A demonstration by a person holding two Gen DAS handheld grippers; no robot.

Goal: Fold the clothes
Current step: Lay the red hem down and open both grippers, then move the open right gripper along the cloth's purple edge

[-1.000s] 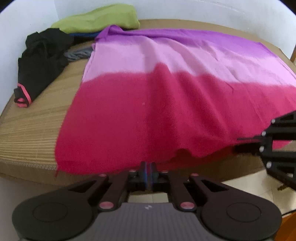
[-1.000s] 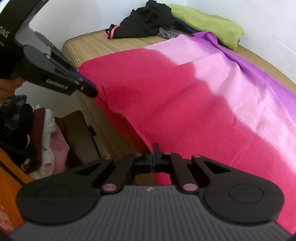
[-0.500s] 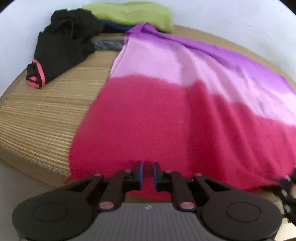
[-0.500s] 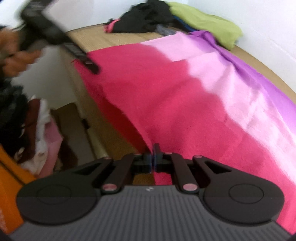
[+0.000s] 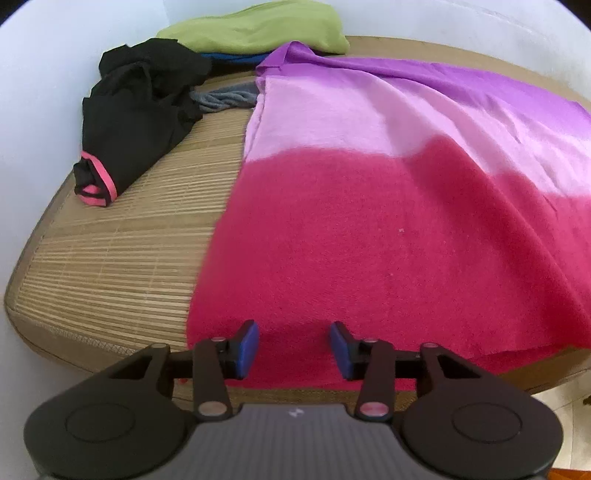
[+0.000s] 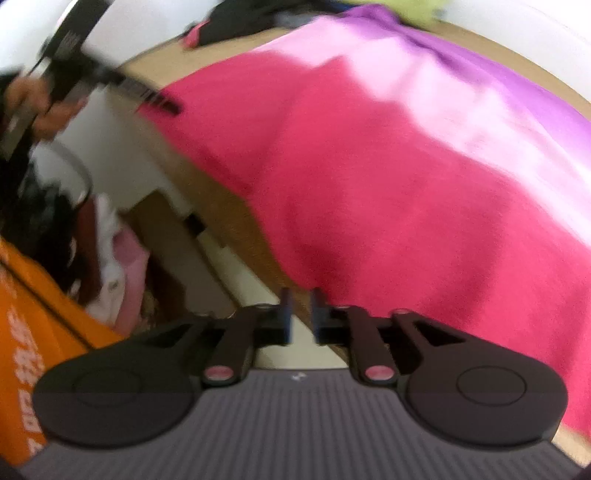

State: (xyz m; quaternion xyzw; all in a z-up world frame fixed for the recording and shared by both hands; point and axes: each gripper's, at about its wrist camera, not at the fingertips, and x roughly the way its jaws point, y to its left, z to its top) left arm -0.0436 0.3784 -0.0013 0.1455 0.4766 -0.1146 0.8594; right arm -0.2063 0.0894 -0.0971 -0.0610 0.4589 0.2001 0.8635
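**Both grippers off the fleece**

Fuzzy magenta-to-purple blanket (image 5: 388, 229) lies flat on the ribbed bamboo mat (image 5: 122, 251). Left gripper (image 5: 294, 349) spread wide over its near hem. Right gripper (image 6: 300, 314) slightly parted, empty, at the hem's edge.

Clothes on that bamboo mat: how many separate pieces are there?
5 visible: the pink-and-purple garment spread across the mat; a black one at the back left; green, blue and grey ones behind. More may be hidden.
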